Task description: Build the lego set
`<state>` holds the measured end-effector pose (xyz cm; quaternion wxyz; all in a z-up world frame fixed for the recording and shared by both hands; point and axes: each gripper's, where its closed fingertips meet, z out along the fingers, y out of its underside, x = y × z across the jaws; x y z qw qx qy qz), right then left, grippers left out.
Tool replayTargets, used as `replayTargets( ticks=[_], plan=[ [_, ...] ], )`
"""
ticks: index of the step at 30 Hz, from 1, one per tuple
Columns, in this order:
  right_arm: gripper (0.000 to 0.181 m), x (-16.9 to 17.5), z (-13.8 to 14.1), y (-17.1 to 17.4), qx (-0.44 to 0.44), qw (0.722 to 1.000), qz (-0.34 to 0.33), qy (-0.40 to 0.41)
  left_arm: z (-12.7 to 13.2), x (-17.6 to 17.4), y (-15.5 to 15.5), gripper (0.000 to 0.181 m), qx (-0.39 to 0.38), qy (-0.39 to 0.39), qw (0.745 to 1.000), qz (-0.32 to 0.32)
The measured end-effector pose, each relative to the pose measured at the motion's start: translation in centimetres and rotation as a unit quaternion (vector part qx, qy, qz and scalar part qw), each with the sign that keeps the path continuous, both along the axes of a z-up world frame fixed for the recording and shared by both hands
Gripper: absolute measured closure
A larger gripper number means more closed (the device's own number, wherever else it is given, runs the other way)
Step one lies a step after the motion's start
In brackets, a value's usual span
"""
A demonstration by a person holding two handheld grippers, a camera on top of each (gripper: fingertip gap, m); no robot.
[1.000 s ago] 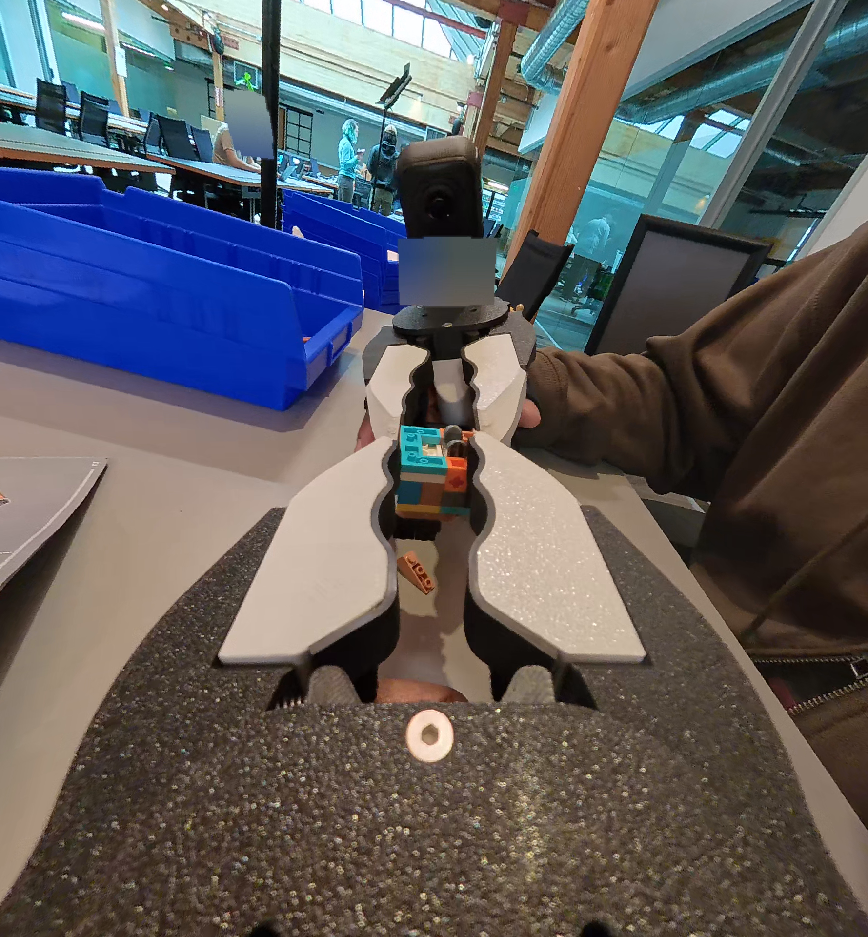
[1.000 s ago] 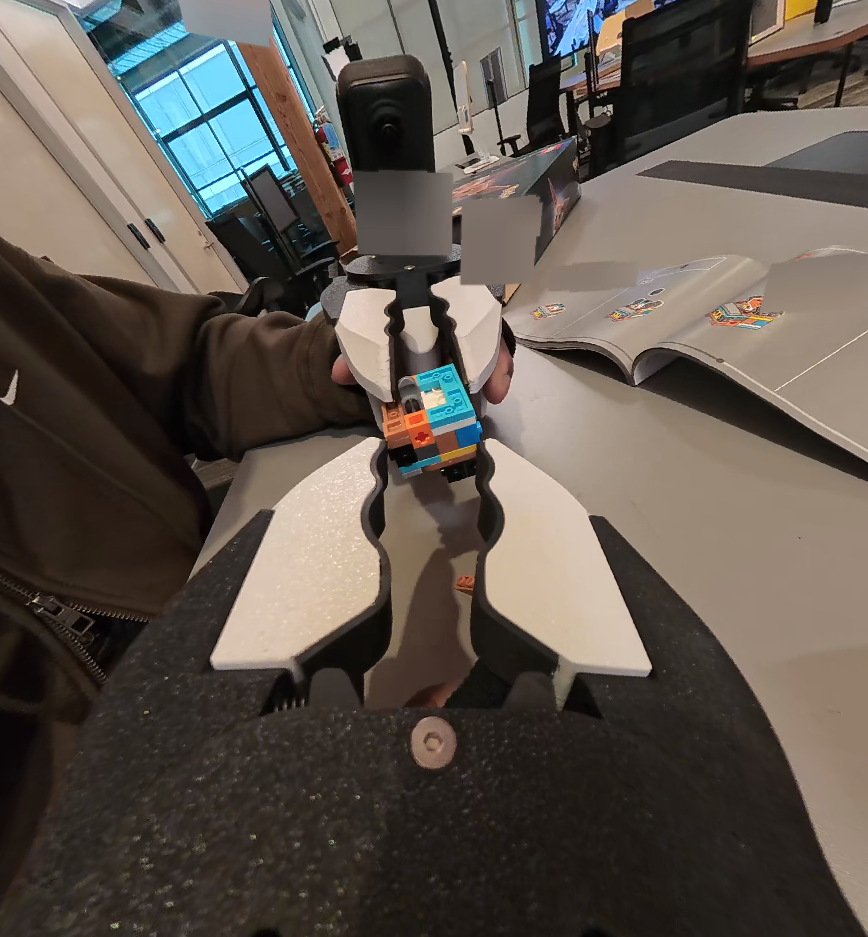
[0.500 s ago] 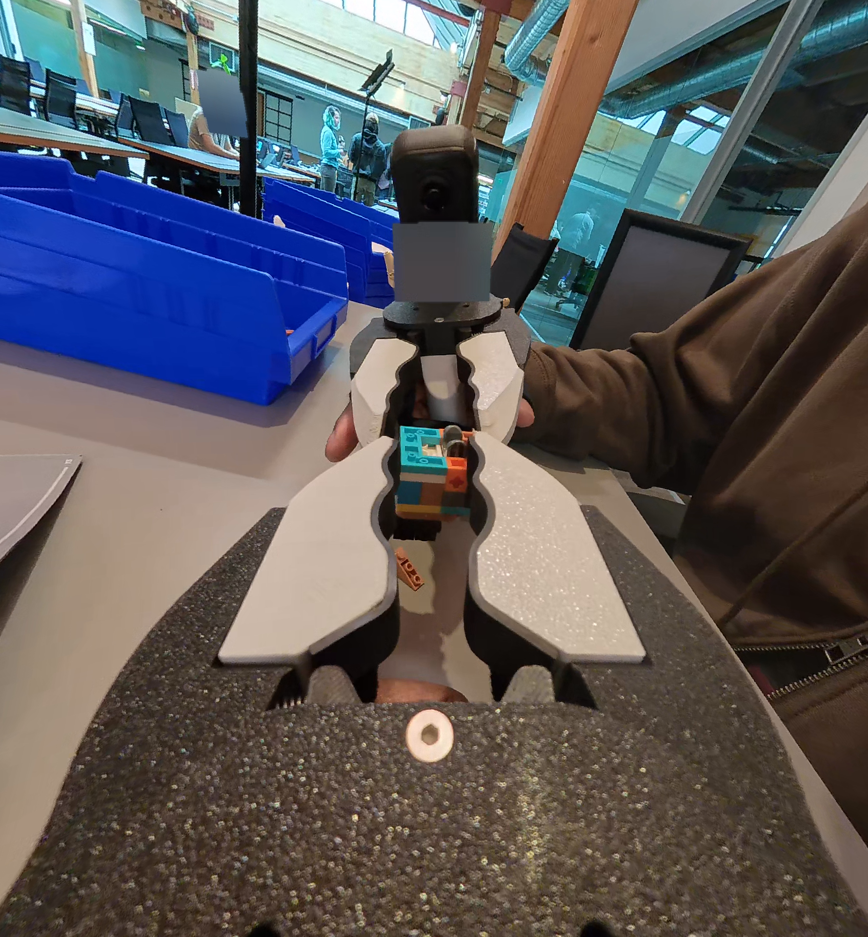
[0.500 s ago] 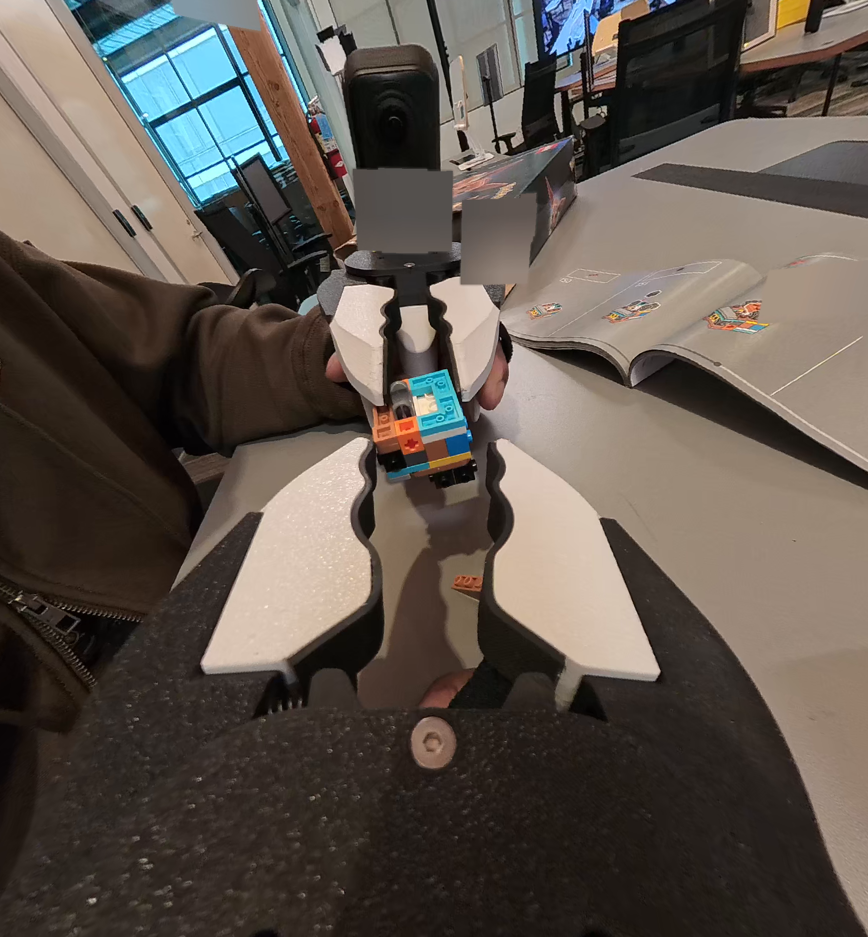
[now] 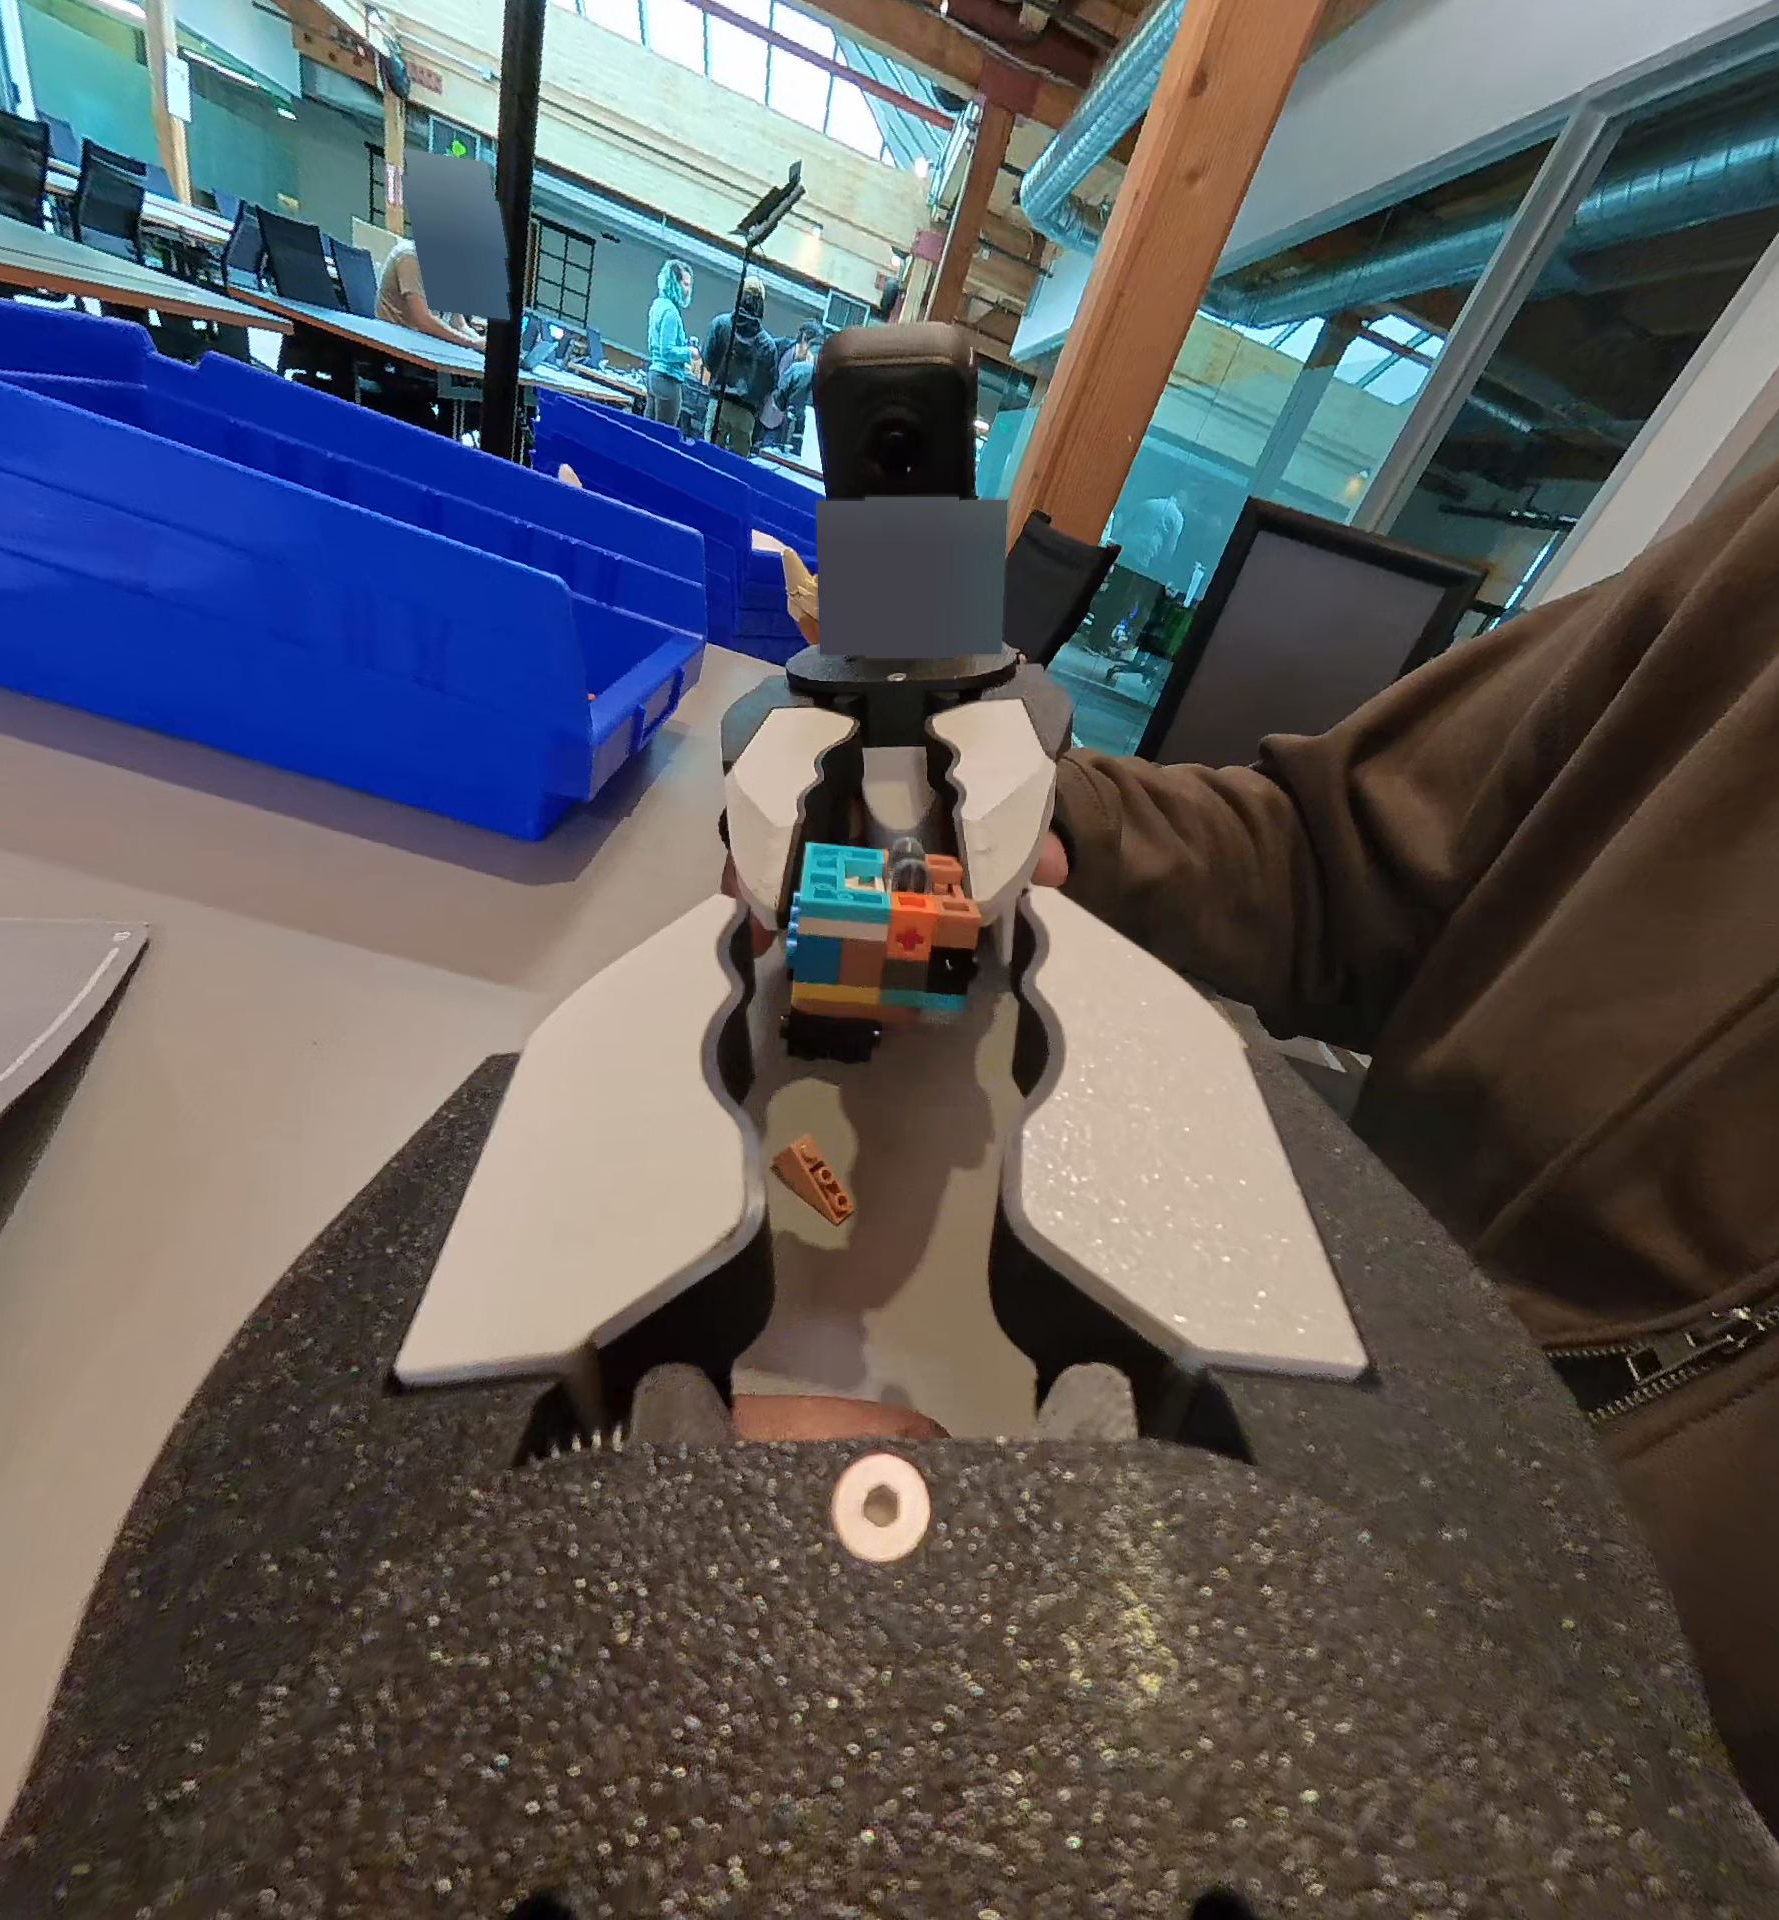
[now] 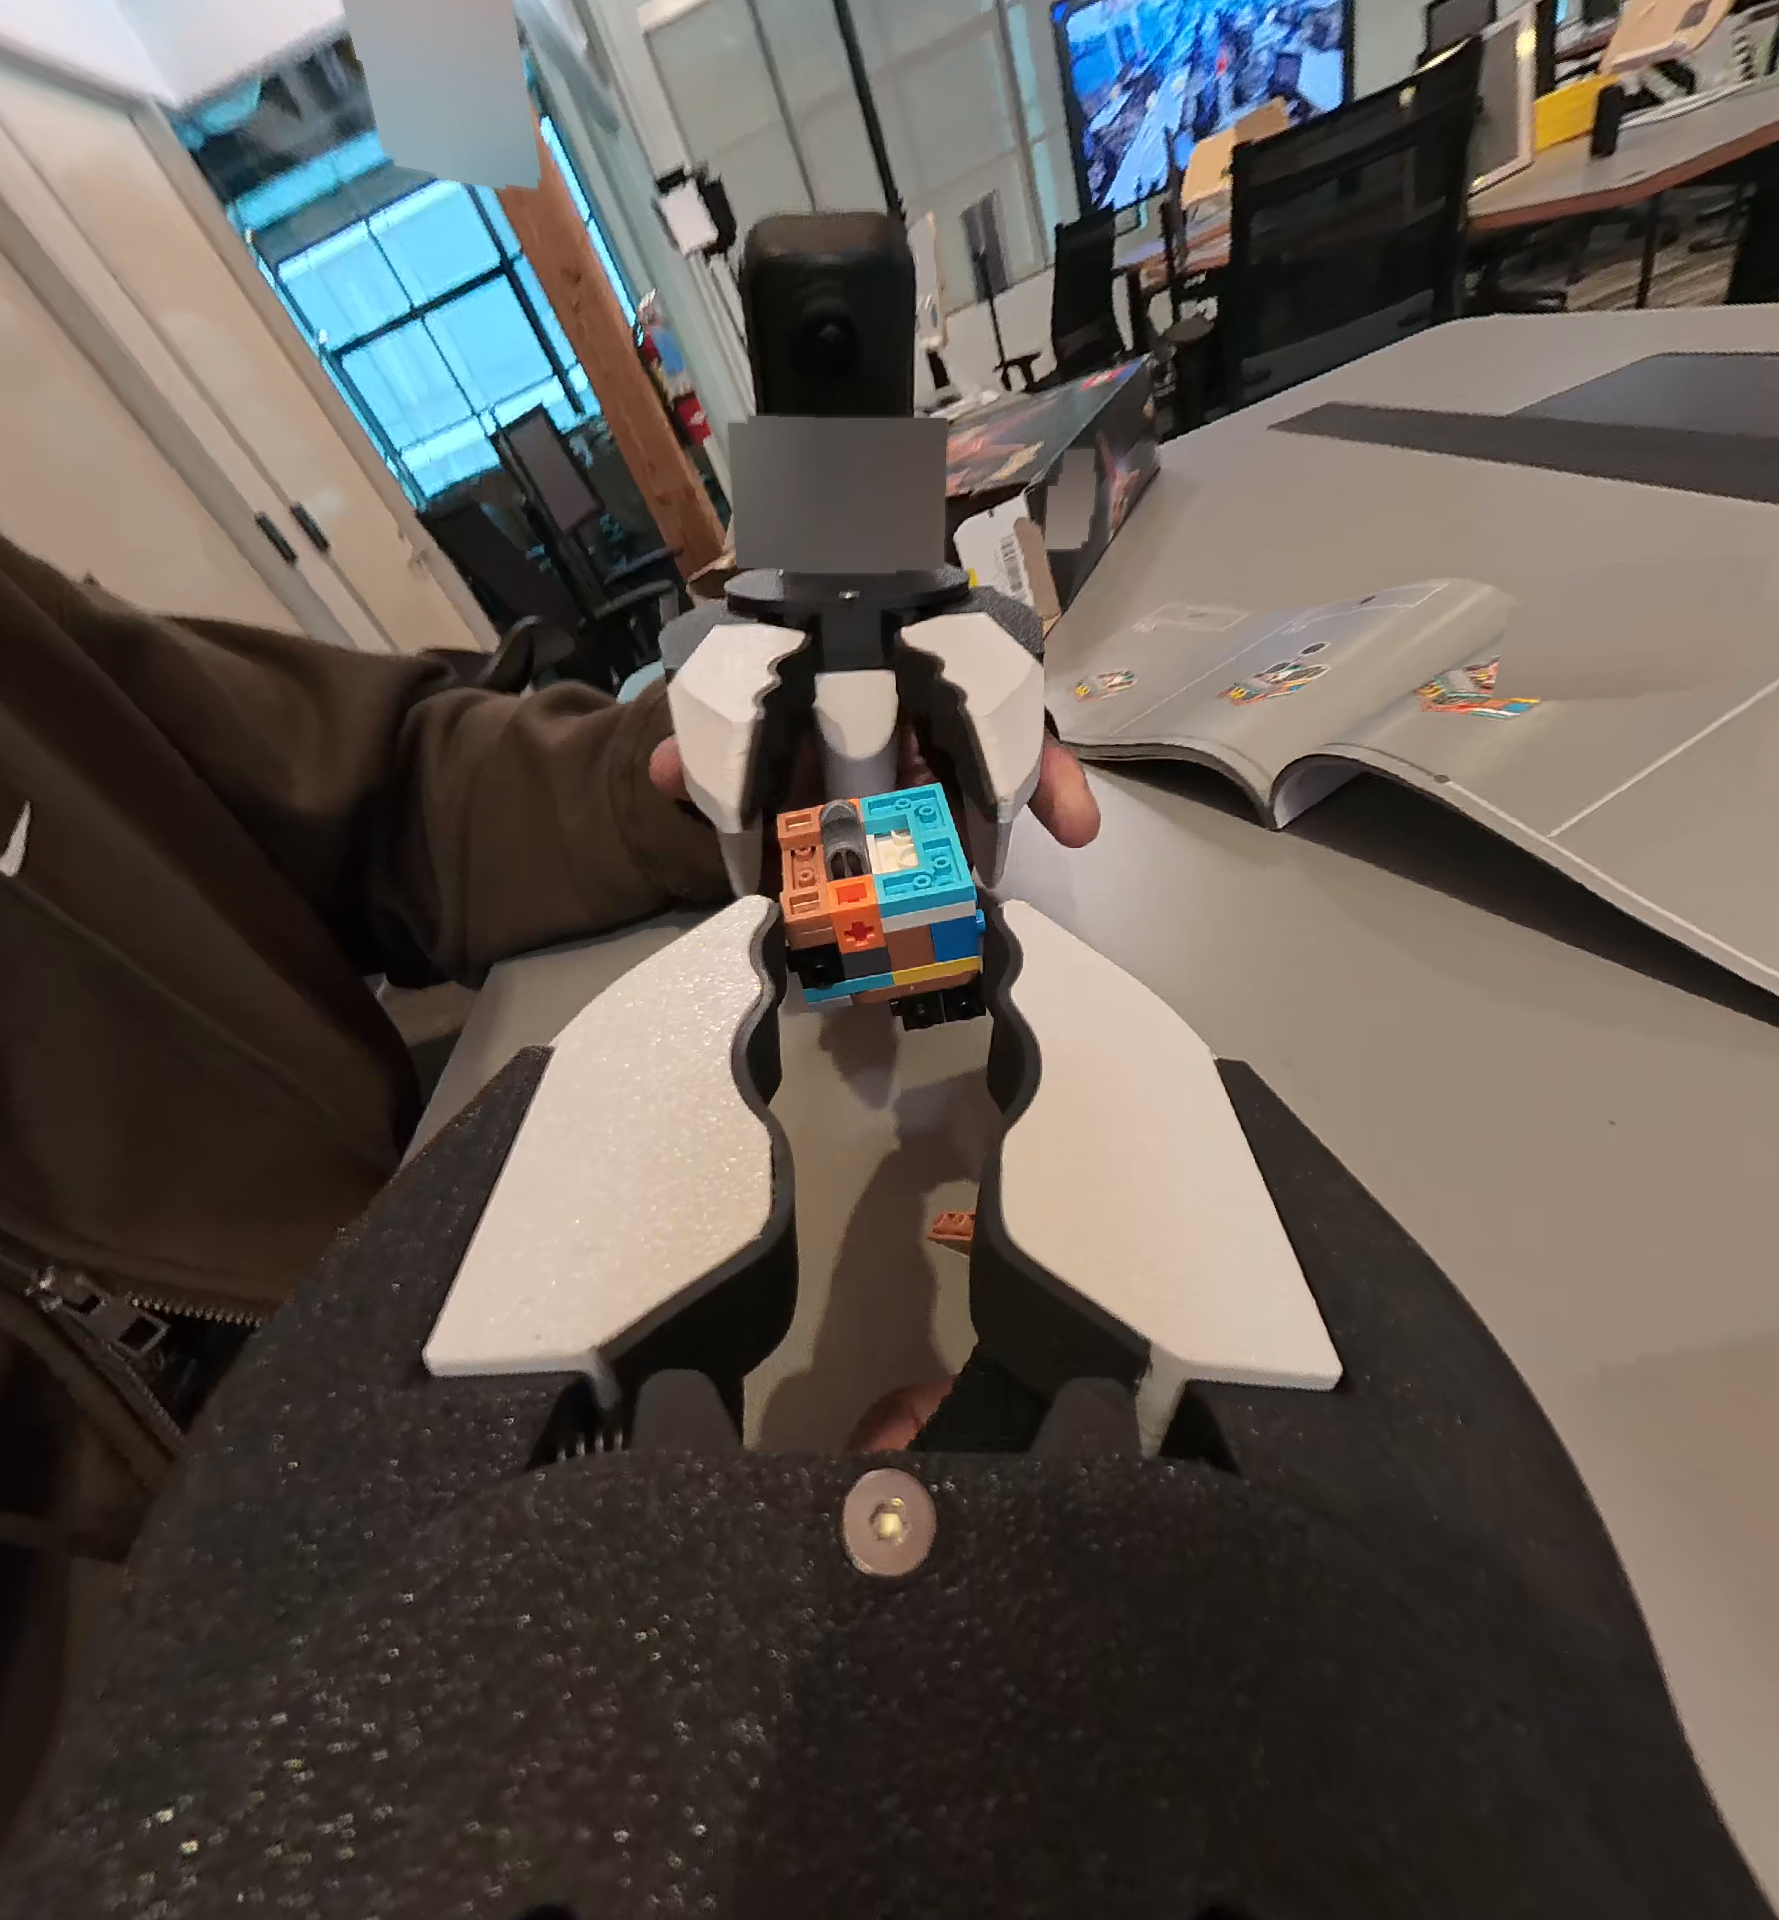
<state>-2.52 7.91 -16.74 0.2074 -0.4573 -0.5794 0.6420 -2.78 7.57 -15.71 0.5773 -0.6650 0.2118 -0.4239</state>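
Pinching the multicoloured lego block (image 6: 880, 914) in the air over the grey table (image 6: 1384, 1143) with the right gripper (image 6: 885, 935). Flanking it with the left gripper (image 5: 880, 935), fingers spread and clear of the bricks. Leaving an orange wedge brick (image 5: 812, 1179) loose on the table below. Showing only an orange speck inside the nearest blue bin (image 5: 345, 623), the rest being hidden by its wall.

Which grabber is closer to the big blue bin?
Right. The right gripper, holding the lego build, is level with the blue bin's front end, off to its side. The left gripper is farther back along the table.
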Motion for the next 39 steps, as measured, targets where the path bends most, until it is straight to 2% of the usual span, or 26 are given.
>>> replayTargets(
  ticks=[6,12,16,25,39],
  plan=[
    [0.145,0.0,0.2,-0.3,-0.008,1.0,0.001,0.006,-0.9,1.0,0.0,0.131,-0.002,0.05,0.999,-0.001],
    [0.145,-0.1,0.4,-0.6,-0.008,1.0,0.001,0.014,-1.0,1.3,-0.2,0.141,0.005,0.06,0.998,-0.005],
    [0.145,0.0,0.6,-0.5,-0.012,1.0,0.0,0.02,-1.2,1.4,-0.2,0.141,0.005,0.07,0.998,-0.002],
    [0.146,0.7,1.2,0.0,-0.031,0.999,0.007,0.032,-0.6,1.0,-0.4,0.141,0.012,0.048,0.999,-0.008],
    [0.144,0.5,0.2,-1.0,0.012,1.0,0.015,0.012,-0.3,1.0,-0.6,0.141,0.02,0.037,0.999,-0.012]
  ],
)
